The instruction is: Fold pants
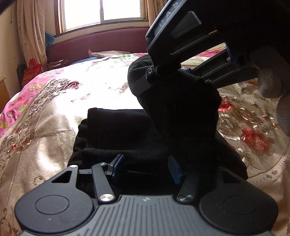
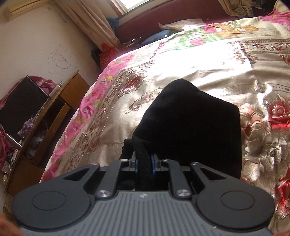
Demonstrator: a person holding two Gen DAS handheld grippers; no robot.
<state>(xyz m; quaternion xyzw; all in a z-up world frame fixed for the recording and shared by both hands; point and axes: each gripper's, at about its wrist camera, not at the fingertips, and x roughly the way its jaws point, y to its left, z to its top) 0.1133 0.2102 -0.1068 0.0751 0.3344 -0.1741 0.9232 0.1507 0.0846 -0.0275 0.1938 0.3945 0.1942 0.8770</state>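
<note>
Left wrist view, lower centre: left claw (image 1: 145, 168) stands open over the black pants (image 1: 116, 134) lying partly folded on the floral bed (image 1: 54, 112). Right wrist view, lower centre: right claw (image 2: 144, 162) clamps a raised pants fold. Window (image 1: 103, 12) at top.

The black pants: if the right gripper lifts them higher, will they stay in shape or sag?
The black pants will probably sag: the part pinched in the right gripper already droops in soft curves. They look like thick knit, so likely not slippery in the pads, though perhaps on the glossy bedspread. The left gripper is open and gives no support.
</note>
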